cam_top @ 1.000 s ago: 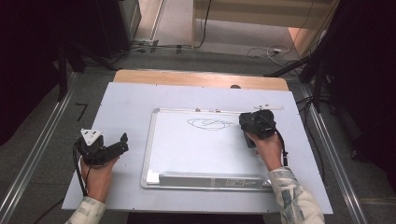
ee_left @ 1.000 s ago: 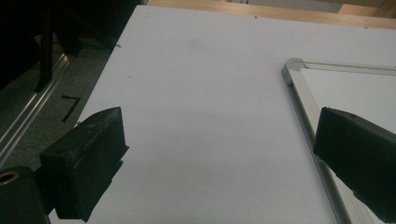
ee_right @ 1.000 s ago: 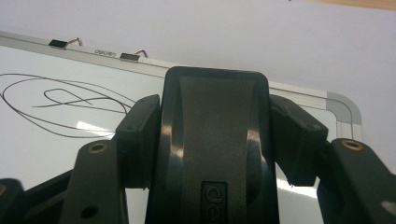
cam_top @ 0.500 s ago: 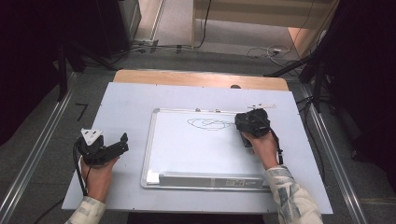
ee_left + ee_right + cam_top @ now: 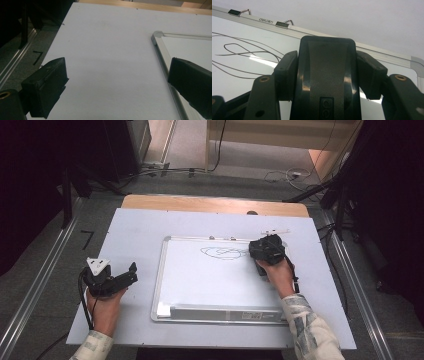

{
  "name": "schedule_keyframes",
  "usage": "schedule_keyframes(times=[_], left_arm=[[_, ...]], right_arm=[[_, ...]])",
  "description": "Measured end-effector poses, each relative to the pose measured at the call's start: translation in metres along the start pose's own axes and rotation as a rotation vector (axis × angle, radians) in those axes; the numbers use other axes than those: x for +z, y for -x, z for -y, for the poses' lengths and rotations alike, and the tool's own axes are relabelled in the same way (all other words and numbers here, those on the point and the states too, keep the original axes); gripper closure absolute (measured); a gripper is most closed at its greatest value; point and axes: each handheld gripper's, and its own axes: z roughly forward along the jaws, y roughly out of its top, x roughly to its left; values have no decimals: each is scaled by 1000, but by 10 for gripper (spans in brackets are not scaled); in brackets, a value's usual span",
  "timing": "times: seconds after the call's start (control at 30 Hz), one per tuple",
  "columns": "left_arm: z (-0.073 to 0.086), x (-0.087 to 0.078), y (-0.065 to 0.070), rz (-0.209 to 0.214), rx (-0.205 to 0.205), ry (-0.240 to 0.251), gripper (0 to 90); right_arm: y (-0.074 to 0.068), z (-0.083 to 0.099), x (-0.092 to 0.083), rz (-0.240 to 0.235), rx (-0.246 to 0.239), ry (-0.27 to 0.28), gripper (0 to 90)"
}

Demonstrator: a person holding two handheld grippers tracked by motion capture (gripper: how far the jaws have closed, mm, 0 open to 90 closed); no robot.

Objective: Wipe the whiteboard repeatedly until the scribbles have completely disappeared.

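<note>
A whiteboard (image 5: pixel 210 282) lies flat on the pale table cover, with a thin blue scribble (image 5: pixel 222 252) near its top edge. My right gripper (image 5: pixel 261 252) hovers over the board's upper right part, just right of the scribble. It is shut on a black board eraser (image 5: pixel 327 75), whose glossy back stands between the two pads in the right gripper view, with the drawn lines (image 5: pixel 244 50) to its left. My left gripper (image 5: pixel 129 274) rests on the cover left of the board. Its jaws are wide open with nothing between them (image 5: pixel 117 75).
The pale cover (image 5: pixel 150 225) reaches past the board on all sides. A strip of wooden tabletop (image 5: pixel 210 204) runs along the far edge. Metal rails (image 5: pixel 45 275) and cables flank the table on the floor. Two small clips (image 5: pixel 283 24) sit on the board's frame.
My right gripper has slid a little to the left with the eraser, closer to the scribble. The left gripper has stayed where it was.
</note>
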Motion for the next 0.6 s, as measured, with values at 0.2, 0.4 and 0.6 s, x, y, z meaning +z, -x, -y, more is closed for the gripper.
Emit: schedule_keyframes(times=[0.2,0.4,0.6], left_arm=[[0,0,0,1,1,0,30],[0,0,0,3,0,2,30],[0,-1,0,2,-2,3,30]], right_arm=[[0,0,4,6,0,-9,375],[2,1,11,16,1,-34,376],[0,2,13,25,-8,-43,376]])
